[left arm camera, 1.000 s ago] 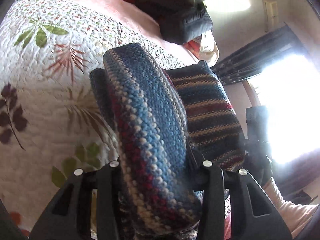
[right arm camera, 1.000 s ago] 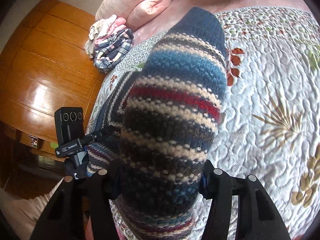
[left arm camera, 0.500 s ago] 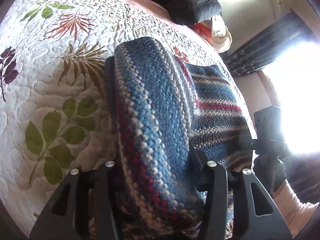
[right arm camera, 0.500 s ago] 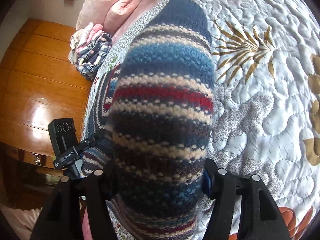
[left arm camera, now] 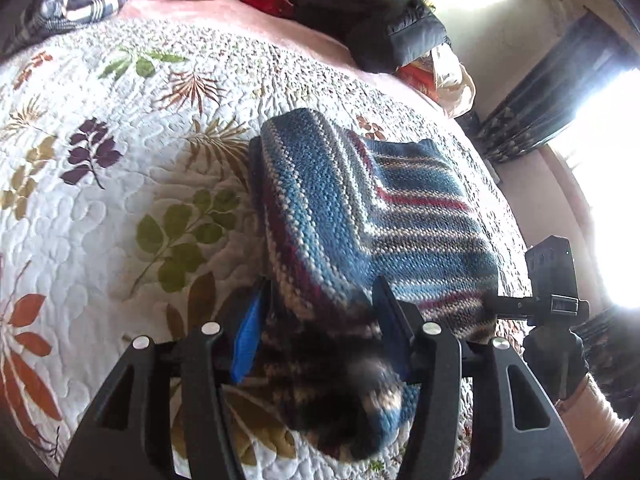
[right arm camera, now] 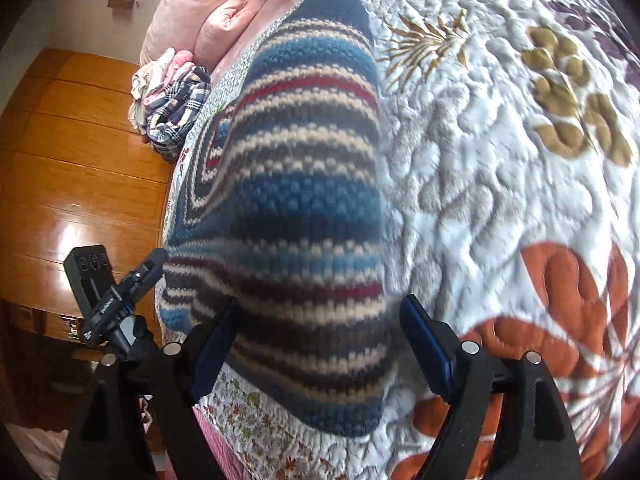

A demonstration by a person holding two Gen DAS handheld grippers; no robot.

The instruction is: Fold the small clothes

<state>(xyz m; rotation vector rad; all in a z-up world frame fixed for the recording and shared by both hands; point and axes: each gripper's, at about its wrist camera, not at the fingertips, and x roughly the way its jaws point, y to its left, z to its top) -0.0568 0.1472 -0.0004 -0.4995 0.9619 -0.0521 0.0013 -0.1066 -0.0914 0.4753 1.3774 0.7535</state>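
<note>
**One striped knit, two tongs spread around it**

One piece of clothing is in my reach: a striped knitted garment in blue, cream, grey and dark red, folded over on itself and lying on the quilted bedspread, near the edge of the bed. My left tongs stand apart, blue pads showing on the inner faces, with the near end of the knit between the two fingers; there is a gap on the left side, so I am not pinching it. My right tongs are likewise spread wide, one finger on each side of the knit's near end, with clear space between the right pad and the wool. The wool there looks blurred.

In each view I can see the other tool: from the left, a black camera block on the right tongs, with my gloved hand under it; from the right, a black block with three round marks on its face. A small white label runs along that mount, too small for me to read.

Elsewhere I count one plaid bundle with pale clothes on top, one pink comforter, and one dark jacket at the far edge of the bed. A wooden wardrobe stands beside the bed.
</note>
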